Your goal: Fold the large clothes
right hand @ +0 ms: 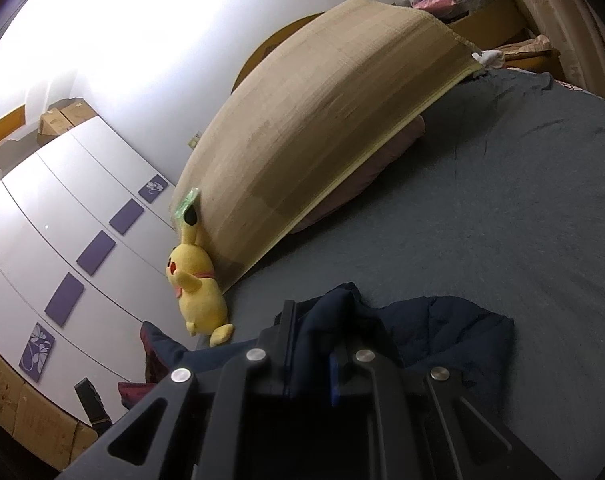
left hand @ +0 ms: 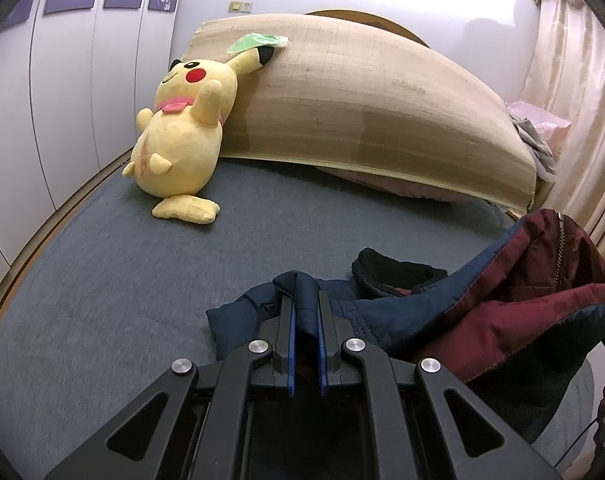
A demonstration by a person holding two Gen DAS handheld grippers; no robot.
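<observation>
**Both grippers clamped on the jacket over the bed**

The landmark is the yellow plush toy (left hand: 182,128), propped against a tan mat (left hand: 382,100) at the head of the grey-blue bed (left hand: 102,280).

The navy jacket (left hand: 422,312), with its maroon lining (left hand: 542,280) turned outward, lies bunched on the bed well in front of the plush toy and to its right in the left wrist view.

The left gripper (left hand: 306,300) tilts steeply down toward the bed, its jaws closed on a fold of the navy fabric, which stands pinched between the blue pads (left hand: 291,340).

The right gripper (right hand: 314,328) points at a shallower slant and is rolled, so the bed and the white wardrobe (right hand: 62,220) look tilted. Its jaws are closed on another bunch of the jacket (right hand: 442,328), to the right of the plush toy (right hand: 200,284) and nearer the camera.
</observation>
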